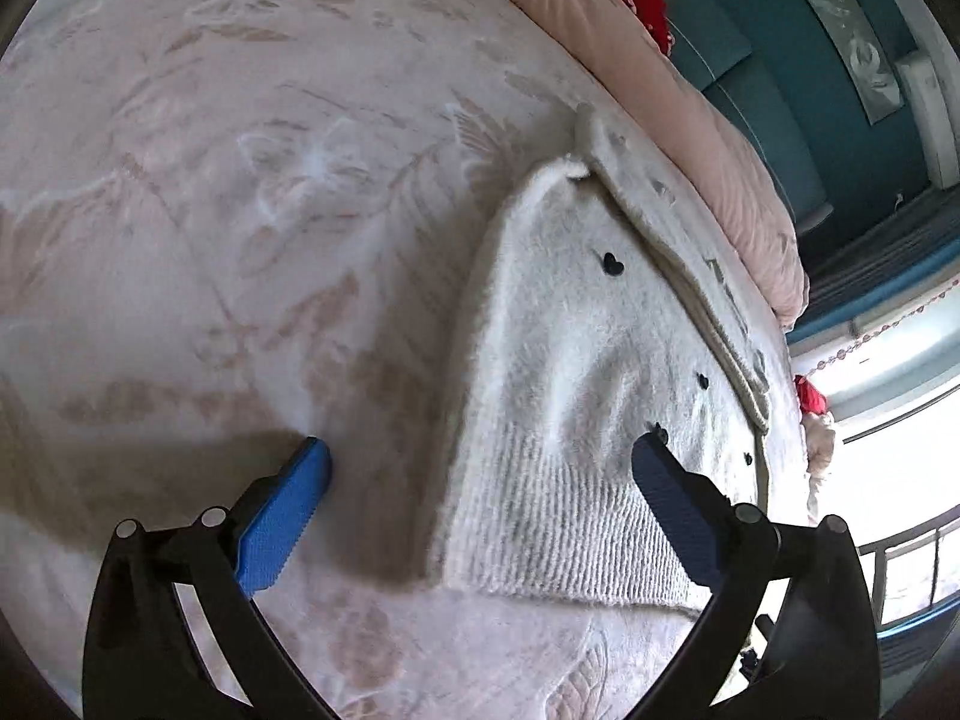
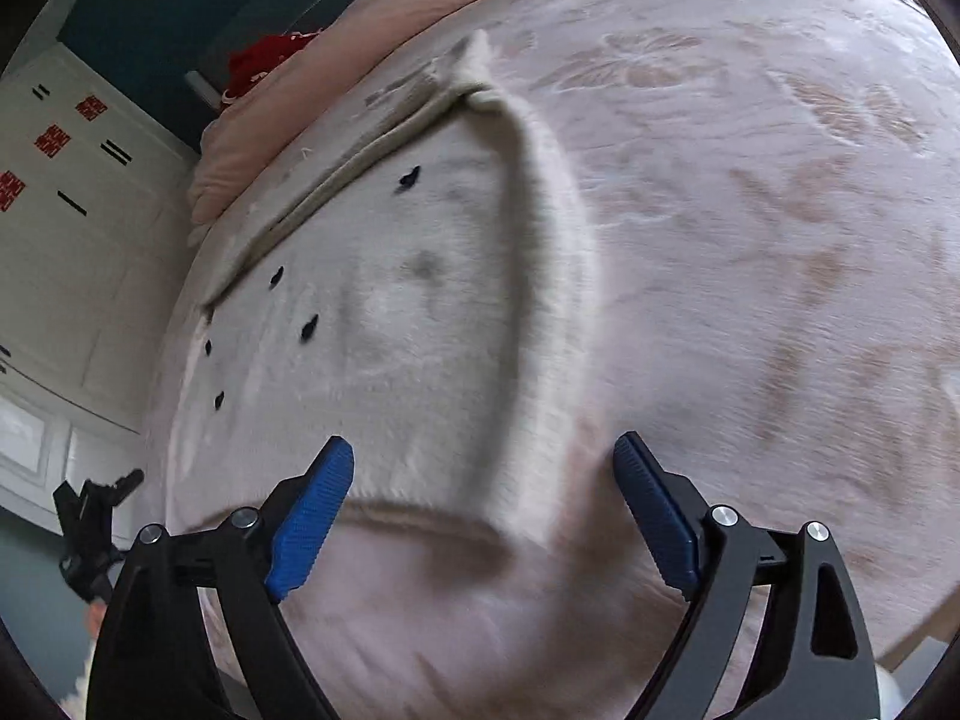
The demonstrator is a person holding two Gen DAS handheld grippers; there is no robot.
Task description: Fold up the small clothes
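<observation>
Cardigan (image 1: 576,372) first: through the left wrist camera we see it lying flat on the pink leaf-patterned bedspread (image 1: 240,210), white and fuzzy with small black hearts, its long axis running from the ribbed hem nearest us up to the neck end far away, tilted a little right. Our left gripper (image 1: 480,468) stands spread, holding nothing, 1 blue pad over bare bedspread, the other over the hem. From the right wrist camera, the cardigan (image 2: 408,330) points away and slightly left, hem nearest, and our right gripper (image 2: 483,468) is spread over its near right corner, empty.
</observation>
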